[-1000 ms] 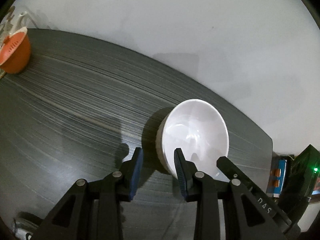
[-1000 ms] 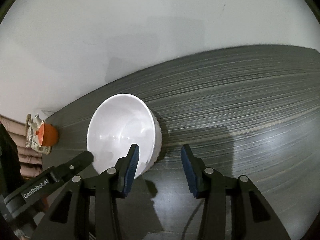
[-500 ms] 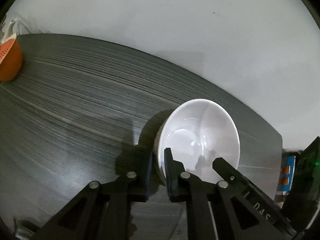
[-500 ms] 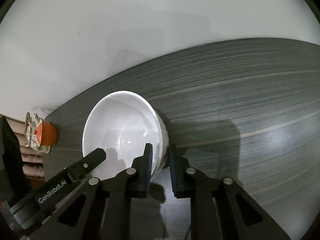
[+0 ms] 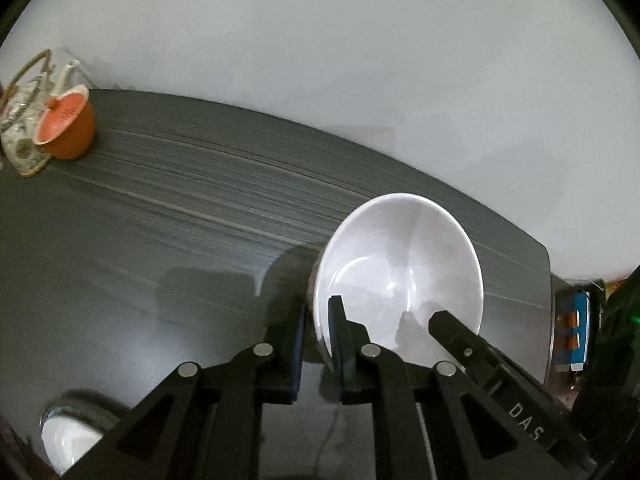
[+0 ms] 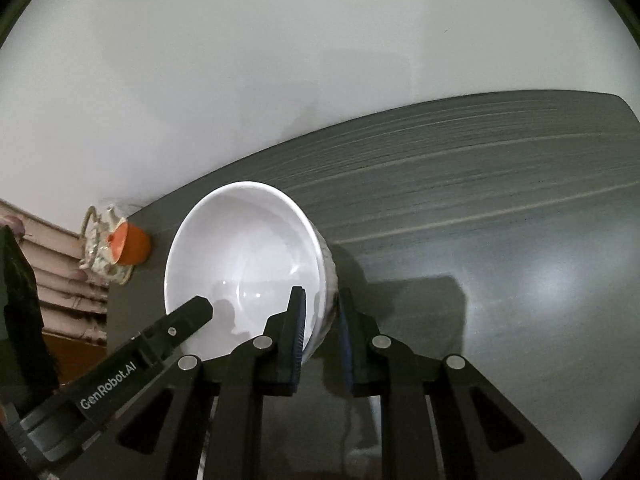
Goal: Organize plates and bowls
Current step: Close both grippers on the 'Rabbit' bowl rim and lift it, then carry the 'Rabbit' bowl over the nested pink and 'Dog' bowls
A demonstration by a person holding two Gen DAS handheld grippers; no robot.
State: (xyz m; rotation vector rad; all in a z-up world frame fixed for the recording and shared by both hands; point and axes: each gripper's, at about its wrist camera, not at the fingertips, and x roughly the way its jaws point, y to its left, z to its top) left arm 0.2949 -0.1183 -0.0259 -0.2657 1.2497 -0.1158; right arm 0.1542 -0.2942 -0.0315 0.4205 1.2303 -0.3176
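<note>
Both of my grippers have closed on the glossy white ceramic bowl point(image 5: 400, 264) since a second ago, when their jaws were spread either side of its wall, and the bowl now looks tipped up off the dark grey wood-grain table point(image 5: 180, 240), though I cannot tell whether its base is clear. My left gripper point(image 5: 318, 328) pinches the bowl's left rim, one blue-padded finger inside and one outside against the wall. My right gripper point(image 6: 322, 320) pinches the opposite rim the same way, inner finger in the basin, outer finger on the outside wall. Each camera catches a black finger of the other gripper reaching over the bowl. The underside of the bowl and the rim section nearest me are hidden behind my own fingers in both views. A white round dish point(image 5: 68, 440) is cut off at the lower left of the left wrist view, too little of it showing to say plate or bowl. An orange cup-like pot point(image 5: 66, 124) stands at the table's far left corner beside a patterned piece point(image 5: 22, 136) I cannot make out. A blue and orange item point(image 5: 576, 328) lies past the table's right edge. The bowl sits near the table's far edge against a plain pale wall point(image 6: 280, 60), with a wide bare tabletop to either side.
</note>
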